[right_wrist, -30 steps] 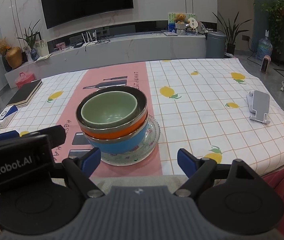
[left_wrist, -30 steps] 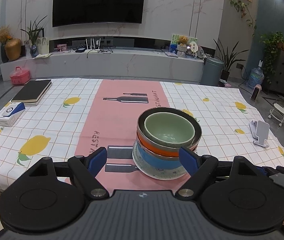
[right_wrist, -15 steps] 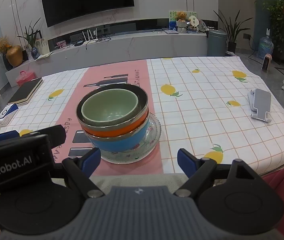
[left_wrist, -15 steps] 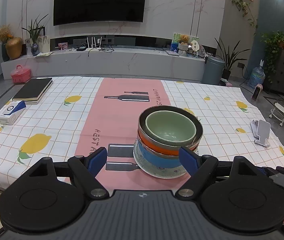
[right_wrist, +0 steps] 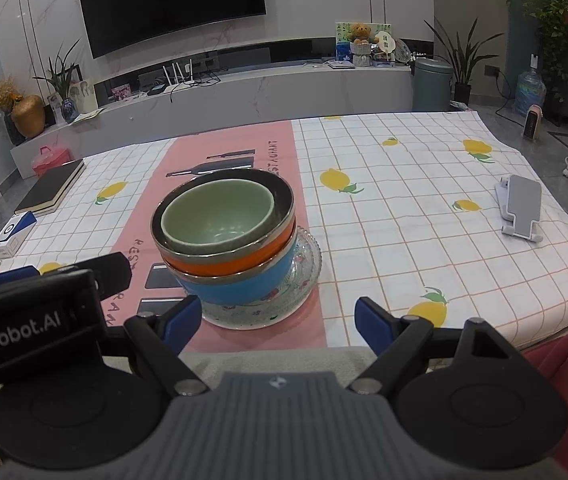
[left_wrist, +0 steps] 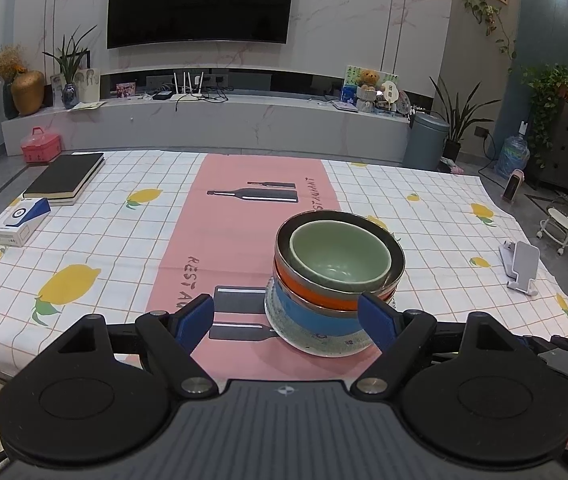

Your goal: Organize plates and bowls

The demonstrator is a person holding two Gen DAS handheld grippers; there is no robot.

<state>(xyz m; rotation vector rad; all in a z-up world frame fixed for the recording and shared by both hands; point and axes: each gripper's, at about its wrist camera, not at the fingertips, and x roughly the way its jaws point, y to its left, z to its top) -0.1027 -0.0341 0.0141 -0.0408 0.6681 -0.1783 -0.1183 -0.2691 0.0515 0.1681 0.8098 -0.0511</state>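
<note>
On the pink strip of the tablecloth (right_wrist: 364, 220): bowls stacked on a glass plate (right_wrist: 308, 272), both grippers empty.
Green bowl (right_wrist: 219, 216) sits inside orange bowl (right_wrist: 243, 258), which sits in blue bowl (right_wrist: 243, 288), all on the plate. Left gripper (left_wrist: 286, 322) jaws spread wide, holding nothing, the stack just beyond its tips. Right gripper (right_wrist: 271, 320) also wide open and empty, short of the plate. Black book (left_wrist: 65, 178), small box (left_wrist: 21, 222) and phone stand (right_wrist: 520, 208) lie well apart from the stack.

Glossy green bowl (right_wrist: 219, 216) in metal-rimmed bowls, clear patterned glass plate (right_wrist: 308, 264), cloth tablecloth (right_wrist: 404, 216).
</note>
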